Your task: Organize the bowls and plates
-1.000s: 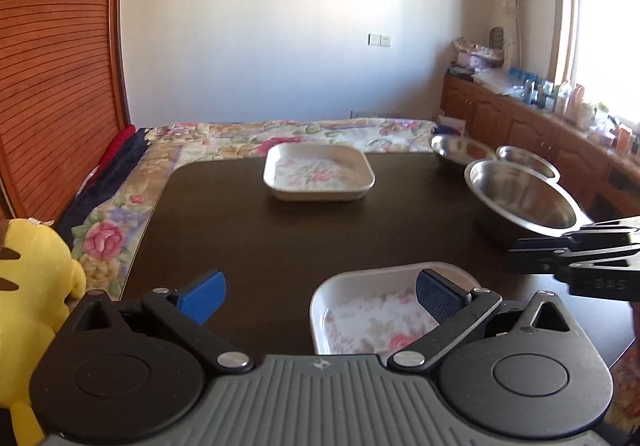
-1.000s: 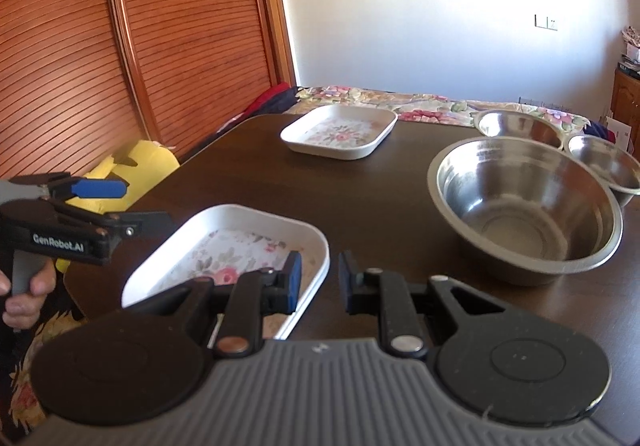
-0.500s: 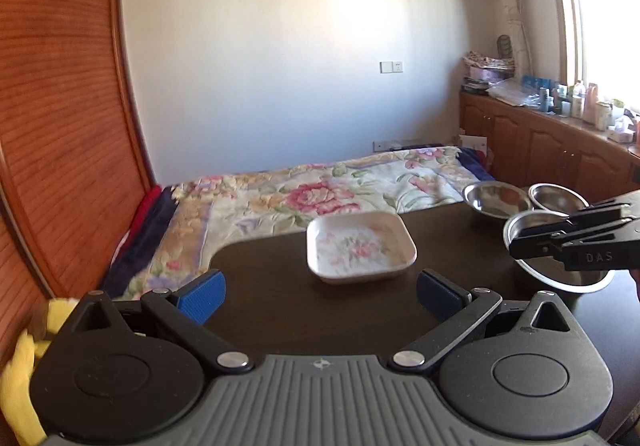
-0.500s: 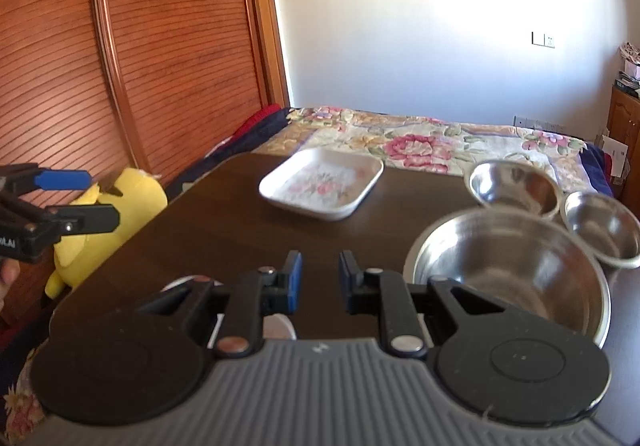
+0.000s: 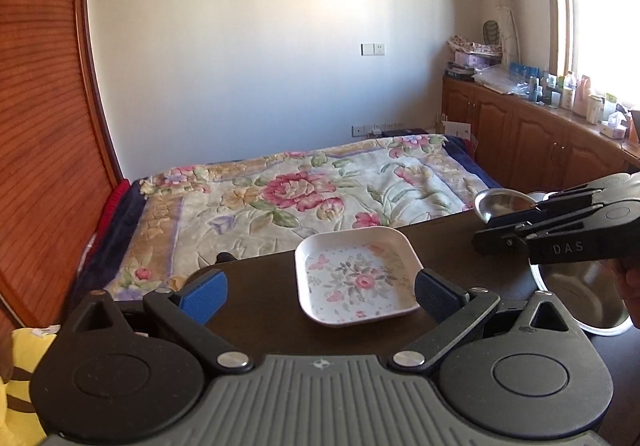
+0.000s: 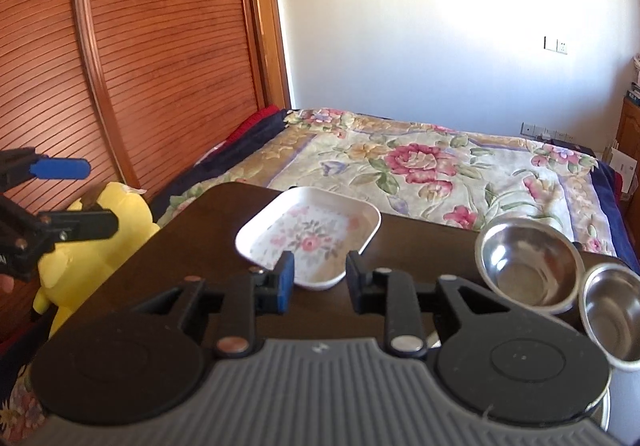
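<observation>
A white square floral plate (image 5: 354, 276) lies on the dark table (image 5: 260, 302); it also shows in the right wrist view (image 6: 308, 236). My left gripper (image 5: 320, 292) is wide open and empty, held above the table short of the plate. My right gripper (image 6: 319, 278) is partly open and empty, just short of the plate's near edge; it shows from the side in the left wrist view (image 5: 560, 234). A mid-size steel bowl (image 6: 528, 266) and a small steel bowl (image 6: 614, 310) stand to the right. A large steel bowl (image 5: 580, 294) sits under the right gripper.
A bed with a floral cover (image 5: 304, 189) lies beyond the table's far edge. A yellow plush toy (image 6: 96, 221) sits left of the table by the wooden sliding doors (image 6: 120, 45). Wooden cabinets with clutter (image 5: 540, 133) line the right wall.
Both grippers have risen and tilted up away from the table. The near floral plate has dropped out of view. The right gripper's jaws have opened somewhat wider.
</observation>
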Tool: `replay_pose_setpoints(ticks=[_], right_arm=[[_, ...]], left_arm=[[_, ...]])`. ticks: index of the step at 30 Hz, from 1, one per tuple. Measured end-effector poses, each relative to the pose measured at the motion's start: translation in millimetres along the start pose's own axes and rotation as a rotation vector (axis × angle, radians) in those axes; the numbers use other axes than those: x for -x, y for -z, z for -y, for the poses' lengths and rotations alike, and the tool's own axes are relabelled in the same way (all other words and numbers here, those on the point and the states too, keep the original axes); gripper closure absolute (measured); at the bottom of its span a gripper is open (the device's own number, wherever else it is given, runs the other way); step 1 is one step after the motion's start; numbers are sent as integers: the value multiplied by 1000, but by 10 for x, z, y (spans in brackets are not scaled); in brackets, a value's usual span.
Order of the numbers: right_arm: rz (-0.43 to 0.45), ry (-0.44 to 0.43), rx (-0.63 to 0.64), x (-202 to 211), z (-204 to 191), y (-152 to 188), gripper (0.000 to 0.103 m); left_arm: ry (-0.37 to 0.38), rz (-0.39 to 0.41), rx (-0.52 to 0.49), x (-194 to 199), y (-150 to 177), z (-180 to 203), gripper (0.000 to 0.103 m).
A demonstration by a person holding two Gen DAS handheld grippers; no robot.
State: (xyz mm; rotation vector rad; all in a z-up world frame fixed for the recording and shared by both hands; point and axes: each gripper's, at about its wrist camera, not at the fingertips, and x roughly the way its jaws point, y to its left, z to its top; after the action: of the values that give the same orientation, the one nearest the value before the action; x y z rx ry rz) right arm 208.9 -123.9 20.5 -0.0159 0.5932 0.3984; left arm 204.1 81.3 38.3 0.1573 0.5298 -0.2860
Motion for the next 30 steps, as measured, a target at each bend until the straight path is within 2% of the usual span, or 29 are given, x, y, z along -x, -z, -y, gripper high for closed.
replay_pose_setpoints(ticks=[4,8,18,22,30], right_arm=[[-32,7,-18,-240,64,-123,73],[-68,17,-31,-473,132,-187,73],[-173,26,-55,-969,251,-176,72],[-220,28,-57,-1131,303,-190,72],[-287,28,-31,-1313,304,-217,69]], left_arm=[[25,-33,17,-327,-6,-79,13],[28,-52,13,-617,1,-106,15],[56,-129,-2,-1240,94,-166,41],[67,-150,45,-1384,136,-237,54],[65,-167,63,-1494,207,-242,70]])
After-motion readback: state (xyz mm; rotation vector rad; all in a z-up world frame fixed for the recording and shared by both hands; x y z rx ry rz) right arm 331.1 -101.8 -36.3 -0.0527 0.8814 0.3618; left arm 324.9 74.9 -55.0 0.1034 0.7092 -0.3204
